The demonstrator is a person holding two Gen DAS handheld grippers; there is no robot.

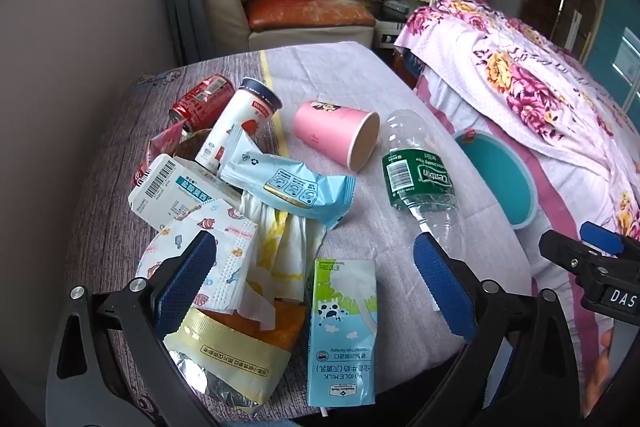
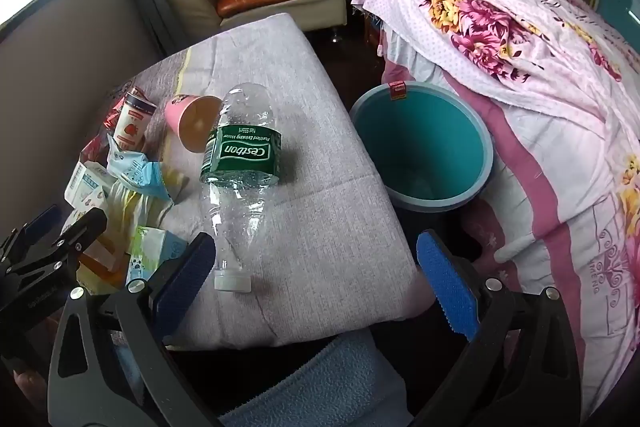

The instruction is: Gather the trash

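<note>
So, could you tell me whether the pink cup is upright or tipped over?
Tipped over: the pink cup lies on its side on the table, its open mouth facing the bottle.

In the left wrist view, a litter heap fills the left of the desk (image 1: pixel 352 75): soda can (image 1: pixel 202 101) upper left, milk carton (image 1: pixel 343 331) at the bottom. Right of it lie a paper cup (image 1: pixel 336 135) and a water bottle (image 1: pixel 420 171). The bin (image 1: pixel 516 187) stands off the desk's right edge, apparently on the floor.

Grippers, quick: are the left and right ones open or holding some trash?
Left gripper: open, holding nothing, above the pale blue milk carton.
Right gripper: open, holding nothing, near the clear plastic bottle with green label.
</note>
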